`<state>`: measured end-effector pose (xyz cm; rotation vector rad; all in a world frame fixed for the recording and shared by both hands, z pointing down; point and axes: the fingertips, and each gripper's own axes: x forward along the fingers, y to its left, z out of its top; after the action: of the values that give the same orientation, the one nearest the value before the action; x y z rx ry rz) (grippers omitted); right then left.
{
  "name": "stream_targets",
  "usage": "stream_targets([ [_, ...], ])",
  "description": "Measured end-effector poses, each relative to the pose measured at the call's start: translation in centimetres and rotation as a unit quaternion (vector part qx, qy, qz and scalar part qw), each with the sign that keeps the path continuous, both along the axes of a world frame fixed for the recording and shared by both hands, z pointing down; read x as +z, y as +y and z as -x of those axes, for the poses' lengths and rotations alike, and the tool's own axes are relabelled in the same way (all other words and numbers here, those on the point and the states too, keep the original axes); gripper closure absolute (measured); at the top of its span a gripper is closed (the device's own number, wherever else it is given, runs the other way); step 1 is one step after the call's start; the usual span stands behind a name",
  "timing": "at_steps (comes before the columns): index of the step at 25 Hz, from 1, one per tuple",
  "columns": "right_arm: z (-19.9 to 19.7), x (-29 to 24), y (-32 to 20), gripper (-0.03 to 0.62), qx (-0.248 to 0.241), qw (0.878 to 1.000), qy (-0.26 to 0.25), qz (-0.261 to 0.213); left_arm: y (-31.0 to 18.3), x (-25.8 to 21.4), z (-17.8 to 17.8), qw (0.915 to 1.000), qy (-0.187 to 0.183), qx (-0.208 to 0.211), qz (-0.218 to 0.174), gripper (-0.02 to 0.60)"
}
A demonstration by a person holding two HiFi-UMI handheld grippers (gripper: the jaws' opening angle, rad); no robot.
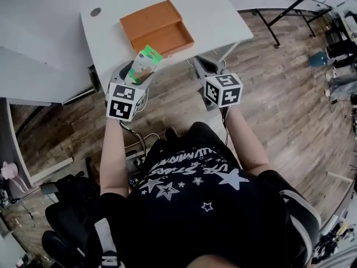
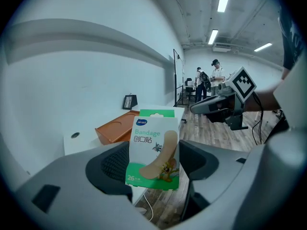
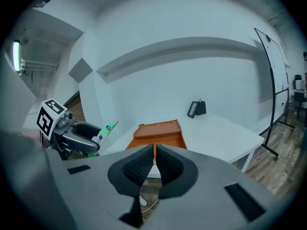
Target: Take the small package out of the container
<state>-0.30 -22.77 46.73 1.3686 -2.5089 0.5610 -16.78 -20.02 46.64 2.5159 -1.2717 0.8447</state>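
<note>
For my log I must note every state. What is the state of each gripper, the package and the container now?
Green-and-white bandage package: held, out of the container.
Left gripper: shut on this package.
Orange rectangular container: open, on white table, nothing visible inside.
Right gripper: shut, empty.

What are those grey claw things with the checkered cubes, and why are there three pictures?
A person holds a grabbing tool in each hand. One picture comes from a camera on the person's head, looking down. The other two come from cameras riding on each tool. The left tool pinches a green-and-white bandage box, held outside the orange container on the white table. The right tool is closed and holds nothing. The checkered cubes are parts of the tools.
</note>
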Motion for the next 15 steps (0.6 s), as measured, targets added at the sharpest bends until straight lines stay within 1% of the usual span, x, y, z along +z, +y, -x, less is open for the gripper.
stream_targets([
  [5, -0.4, -0.7, 1.0, 0.542, -0.013, 1.000, 0.000, -0.011, 1.5, 0.0, -0.9, 0.9999, 0.009, -0.012, 0.000, 0.232],
  [9, -2.1, -1.7, 2.4, 0.542, -0.015, 1.000, 0.000, -0.014, 3.4, -1.0, -2.4, 0.9994, 0.021, -0.027, 0.001, 0.232],
  [15, -5.5, -2.4, 5.8, 0.542, -0.013, 1.000, -0.005, -0.017, 6.9, -2.0, -5.0, 0.9989, 0.024, -0.040, -0.006, 0.232],
])
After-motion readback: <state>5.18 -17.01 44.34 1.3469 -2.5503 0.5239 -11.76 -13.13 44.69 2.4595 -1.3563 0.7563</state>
